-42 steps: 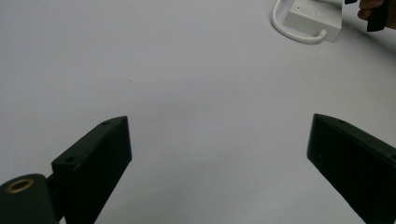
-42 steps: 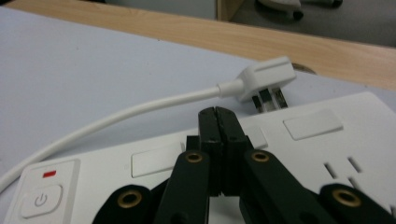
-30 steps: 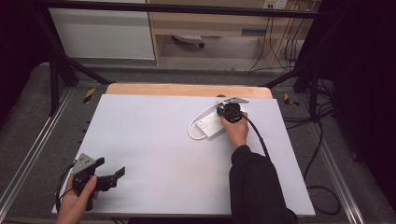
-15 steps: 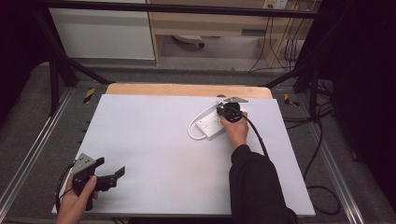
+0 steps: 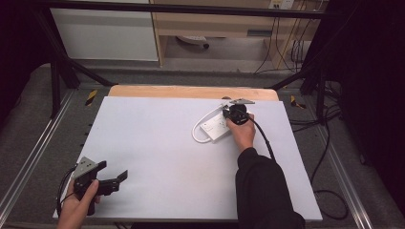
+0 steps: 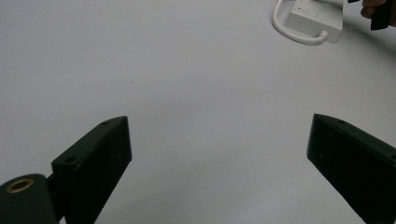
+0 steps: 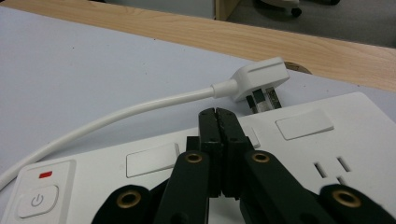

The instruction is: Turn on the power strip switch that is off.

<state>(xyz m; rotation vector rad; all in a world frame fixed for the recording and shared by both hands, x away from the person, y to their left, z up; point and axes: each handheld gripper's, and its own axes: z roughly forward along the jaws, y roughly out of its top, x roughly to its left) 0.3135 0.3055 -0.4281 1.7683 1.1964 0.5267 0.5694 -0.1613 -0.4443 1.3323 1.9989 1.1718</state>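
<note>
A white power strip (image 5: 216,128) lies on the white table top (image 5: 157,143), right of centre near the back. Its white cable (image 5: 197,136) loops off its left end. In the right gripper view the strip (image 7: 299,154) has a power button at left, and its white plug (image 7: 259,79) lies beside its far edge. My right gripper (image 7: 218,114) is shut with nothing between the jaws, tips low over the strip; whether they touch it I cannot tell. My left gripper (image 6: 217,135) is open over bare table at the front left (image 5: 114,171).
A wooden strip (image 5: 191,91) runs along the table's back edge. Behind it stand a white cabinet (image 5: 105,33) and a wooden shelf unit (image 5: 215,24). Black cables (image 5: 329,157) lie on the floor at the right. Metal rails (image 5: 28,162) flank the table.
</note>
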